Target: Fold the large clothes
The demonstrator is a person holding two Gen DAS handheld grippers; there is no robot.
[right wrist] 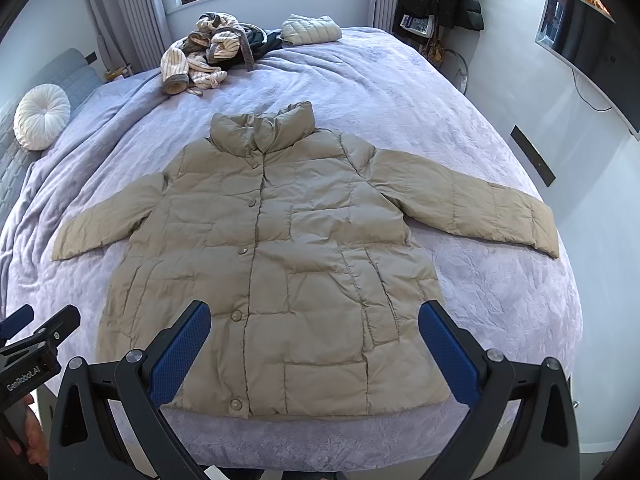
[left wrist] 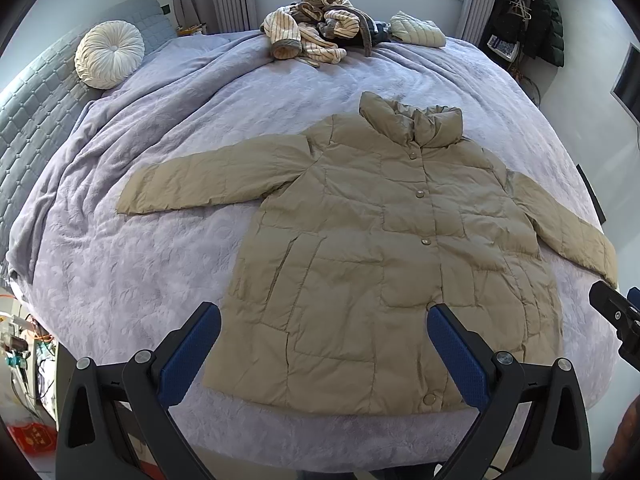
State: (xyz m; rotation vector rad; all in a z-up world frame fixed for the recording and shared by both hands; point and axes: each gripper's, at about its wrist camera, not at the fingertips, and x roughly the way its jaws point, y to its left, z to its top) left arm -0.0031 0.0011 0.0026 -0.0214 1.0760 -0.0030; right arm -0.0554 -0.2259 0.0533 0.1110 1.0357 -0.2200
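— What did the left wrist view show?

— A tan jacket (left wrist: 384, 256) lay flat and face up on the lilac bed (left wrist: 168, 272), buttoned, sleeves spread to both sides, collar pointing at the window. The left gripper (left wrist: 324, 352) hung above the hem with its fingers spread wide and nothing between them. The right gripper (left wrist: 616, 316) poked in at the right edge (only a sliver of it, so I couldn't tell its opening from there).

— And the right wrist view?

— Same jacket (right wrist: 280, 264), hem nearest the camera. The right gripper (right wrist: 314, 350) was wide open too, empty, over the hem's right half. The left gripper (right wrist: 36, 332) sat at the left edge, apart from the cloth. Beyond the collar lay a striped pile (right wrist: 200, 52) and a folded pale jacket (right wrist: 310, 30); a round cushion (right wrist: 42, 116) rested by the headboard.
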